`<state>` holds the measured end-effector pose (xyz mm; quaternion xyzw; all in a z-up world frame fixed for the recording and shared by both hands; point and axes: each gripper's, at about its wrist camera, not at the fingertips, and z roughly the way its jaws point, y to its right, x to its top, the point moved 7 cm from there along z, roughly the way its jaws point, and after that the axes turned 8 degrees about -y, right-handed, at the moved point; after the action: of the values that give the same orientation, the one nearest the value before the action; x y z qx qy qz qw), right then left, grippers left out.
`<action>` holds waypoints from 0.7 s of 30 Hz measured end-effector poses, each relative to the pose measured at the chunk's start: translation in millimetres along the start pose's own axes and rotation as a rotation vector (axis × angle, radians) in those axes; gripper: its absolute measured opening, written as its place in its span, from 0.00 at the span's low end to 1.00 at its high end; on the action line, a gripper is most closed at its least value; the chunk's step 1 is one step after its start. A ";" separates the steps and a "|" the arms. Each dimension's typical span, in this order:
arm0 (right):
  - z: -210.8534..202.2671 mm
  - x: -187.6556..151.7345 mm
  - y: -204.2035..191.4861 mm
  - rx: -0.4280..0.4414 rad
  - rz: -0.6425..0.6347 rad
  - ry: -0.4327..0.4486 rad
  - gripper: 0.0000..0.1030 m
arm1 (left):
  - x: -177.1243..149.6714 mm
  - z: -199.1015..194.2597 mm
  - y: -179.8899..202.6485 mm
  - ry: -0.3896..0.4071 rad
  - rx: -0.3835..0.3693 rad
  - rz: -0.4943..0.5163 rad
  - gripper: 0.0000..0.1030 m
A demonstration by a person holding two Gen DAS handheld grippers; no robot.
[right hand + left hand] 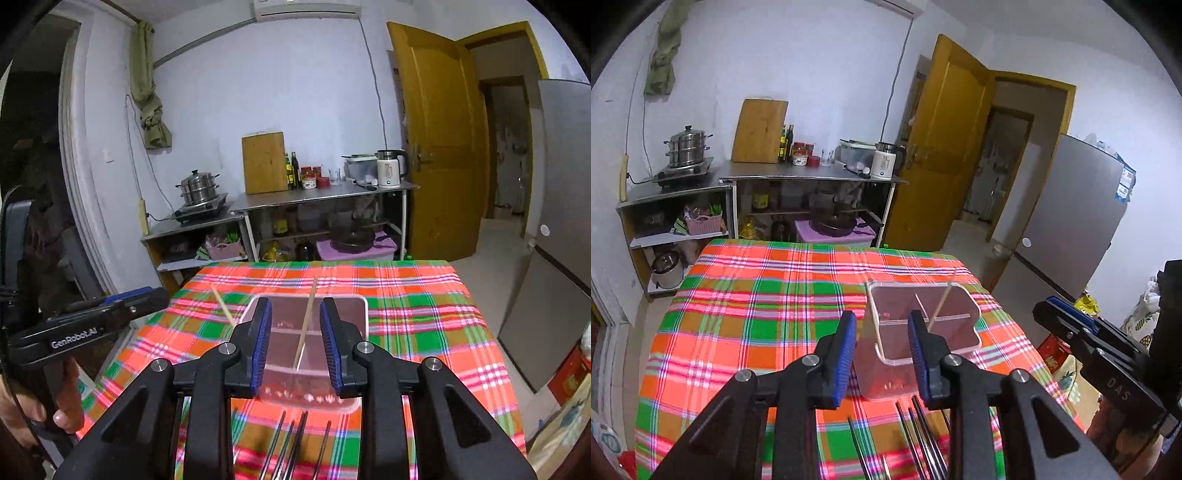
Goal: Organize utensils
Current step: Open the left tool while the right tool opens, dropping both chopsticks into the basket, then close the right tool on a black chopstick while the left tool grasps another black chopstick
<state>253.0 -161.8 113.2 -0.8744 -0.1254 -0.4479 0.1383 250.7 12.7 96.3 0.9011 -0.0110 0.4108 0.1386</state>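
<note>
A clear plastic divided container (960, 317) (351, 314) stands on the plaid tablecloth. One pale wooden chopstick (943, 299) (306, 326) leans upright inside it. A second pale chopstick (223, 305) slants at the container's left corner. Several dark chopsticks (923, 435) (291, 443) lie flat on the cloth in front of the container, below both grippers. My left gripper (882, 354) (160, 294) hovers just before the container, open, with nothing between its blue pads. My right gripper (295, 347) (1044, 307) hangs beside it, also open and holding nothing.
The table (746, 295) drops off at its far edge and at both sides. Behind it stand steel shelves (812, 177) with a steamer pot, a cutting board and a kettle. A yellow door (436, 140) and a grey fridge (1071, 221) are at the right. A hand (55, 406) holds the left gripper.
</note>
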 end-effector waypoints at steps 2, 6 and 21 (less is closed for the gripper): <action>-5.1 -10.6 -2.5 -0.016 -0.009 0.000 0.27 | -15.4 -4.9 -0.7 0.000 0.008 -0.006 0.28; -12.0 -38.4 -6.5 -0.017 -0.018 -0.025 0.27 | -48.5 -9.2 -2.3 -0.020 0.019 -0.016 0.28; -22.9 -118.6 -17.0 0.038 0.015 -0.135 0.27 | -140.3 -10.7 -14.0 -0.134 0.026 -0.032 0.28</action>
<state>162.7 -165.4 31.2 -0.9008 -0.1364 -0.3844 0.1493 151.8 15.7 -4.7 0.9283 -0.0005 0.3475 0.1325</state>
